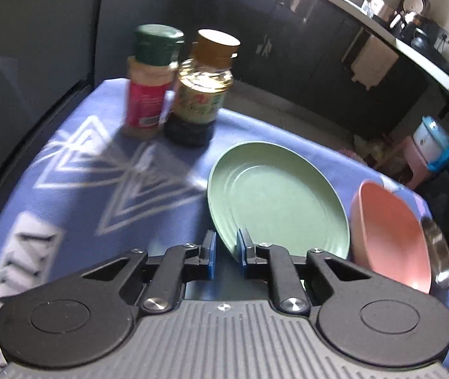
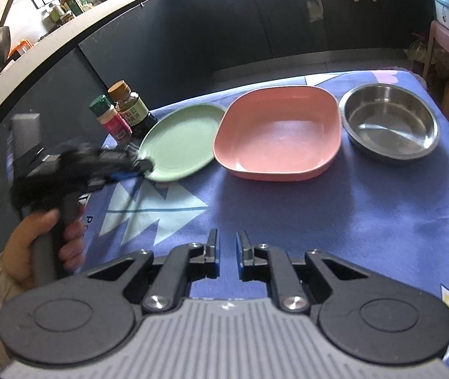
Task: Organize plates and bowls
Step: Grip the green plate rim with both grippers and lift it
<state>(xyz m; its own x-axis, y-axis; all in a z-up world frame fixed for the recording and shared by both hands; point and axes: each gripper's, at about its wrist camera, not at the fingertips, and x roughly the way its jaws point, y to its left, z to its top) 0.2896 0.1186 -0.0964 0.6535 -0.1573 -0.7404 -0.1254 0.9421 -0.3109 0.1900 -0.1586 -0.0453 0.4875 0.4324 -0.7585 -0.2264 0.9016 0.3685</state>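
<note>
A green plate (image 1: 275,202) lies on the blue cloth, with a pink square bowl (image 1: 388,237) to its right and a steel bowl (image 1: 439,252) beyond that. My left gripper (image 1: 227,248) is open, its jaws on either side of the plate's near rim. In the right wrist view the same row shows: green plate (image 2: 183,139), pink bowl (image 2: 278,132), steel bowl (image 2: 388,120). The left gripper (image 2: 142,165) reaches the plate's left edge there. My right gripper (image 2: 227,249) is open and empty, hovering over the cloth in front of the dishes.
Two seasoning bottles stand behind the plate: a green-capped spice jar (image 1: 151,82) and a brown-capped sauce bottle (image 1: 202,94). The table edge (image 1: 426,202) drops off right of the bowls. A dark counter (image 2: 66,31) runs behind, and a pink stool (image 2: 445,50) stands at the right.
</note>
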